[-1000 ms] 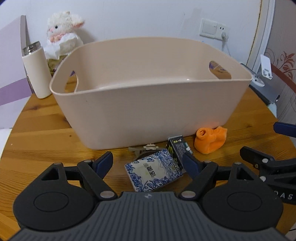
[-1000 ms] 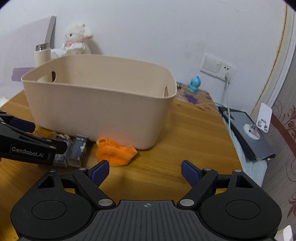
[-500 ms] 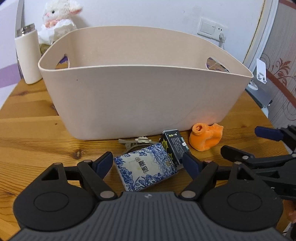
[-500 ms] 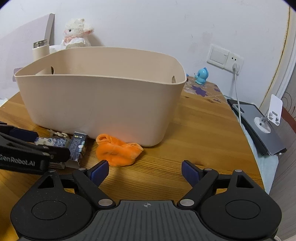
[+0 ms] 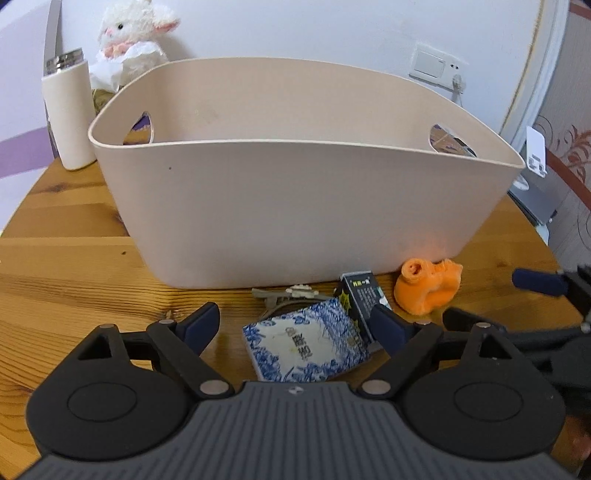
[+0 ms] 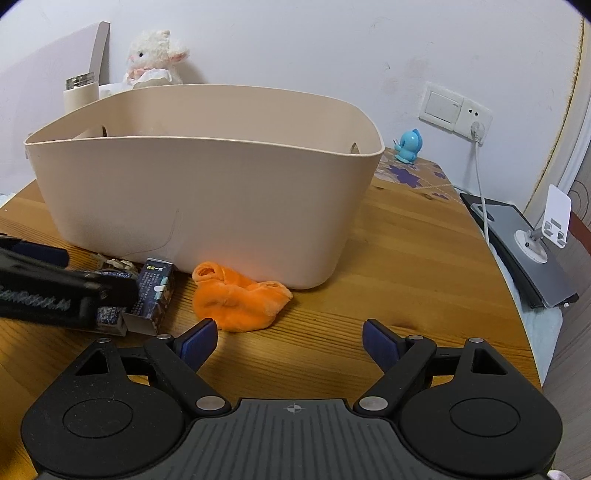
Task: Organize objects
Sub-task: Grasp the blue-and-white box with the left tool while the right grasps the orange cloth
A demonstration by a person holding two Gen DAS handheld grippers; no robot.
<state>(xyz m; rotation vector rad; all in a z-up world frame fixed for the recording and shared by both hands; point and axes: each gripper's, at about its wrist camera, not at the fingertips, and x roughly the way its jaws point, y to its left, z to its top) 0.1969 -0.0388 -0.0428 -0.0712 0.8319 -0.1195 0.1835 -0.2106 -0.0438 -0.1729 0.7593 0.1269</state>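
A large beige basket (image 5: 295, 206) stands on the round wooden table (image 5: 55, 280); it also shows in the right wrist view (image 6: 207, 192). In front of it lie a blue-and-white tissue pack (image 5: 306, 345), a dark small box (image 5: 360, 295), a grey hair clip (image 5: 288, 293) and an orange cloth (image 5: 428, 291). My left gripper (image 5: 295, 325) is open, its jaws on either side of the tissue pack, not touching it. My right gripper (image 6: 286, 339) is open and empty, just in front of the orange cloth (image 6: 240, 299). The dark box (image 6: 153, 291) lies left of the cloth.
A white thermos (image 5: 68, 114) and a plush lamb (image 5: 133, 33) stand behind the basket at the left. A small blue figure (image 6: 408, 146), a wall socket with a cable (image 6: 476, 129) and a phone stand on a dark tablet (image 6: 532, 240) are at the right.
My left gripper has come lower and closer to the tissue pack, which now lies between its open jaws. My right gripper has moved nearer to the orange cloth.
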